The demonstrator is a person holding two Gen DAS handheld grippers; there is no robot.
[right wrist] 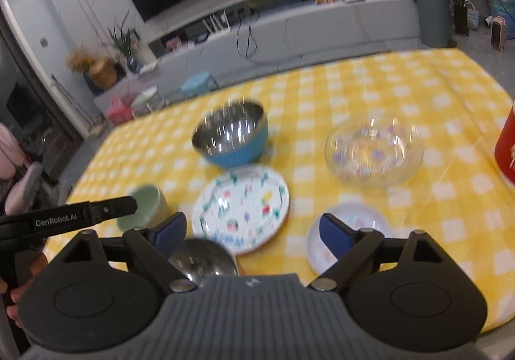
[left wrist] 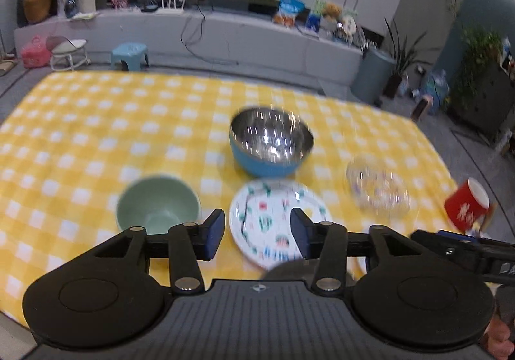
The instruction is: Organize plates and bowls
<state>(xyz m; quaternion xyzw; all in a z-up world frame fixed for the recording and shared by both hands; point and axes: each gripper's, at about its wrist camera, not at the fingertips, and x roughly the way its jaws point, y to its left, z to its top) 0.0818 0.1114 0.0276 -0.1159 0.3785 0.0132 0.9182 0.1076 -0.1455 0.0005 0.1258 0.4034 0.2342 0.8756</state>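
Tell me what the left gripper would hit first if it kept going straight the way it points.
Probably the patterned plate: it lies between the open left gripper fingers, though depth is unclear.

1. Left wrist view: sits just behind the left gripper (left wrist: 257, 234), angled down over the near edge of the worktop (left wrist: 96, 122), facing the TV wall.
2. Right wrist view: sits behind the right gripper (right wrist: 251, 233), same downward tilt, set further right and turned slightly left.
3. Both are close, blurred.
4. Both views show the patterned plate (left wrist: 273, 218) (right wrist: 241, 205), blue bowl (left wrist: 270, 141) (right wrist: 230, 138), green bowl (left wrist: 157, 204) (right wrist: 148, 204), glass bowl (left wrist: 378, 186) (right wrist: 373, 147).
5. The right wrist view catches the left gripper's side at the left edge.
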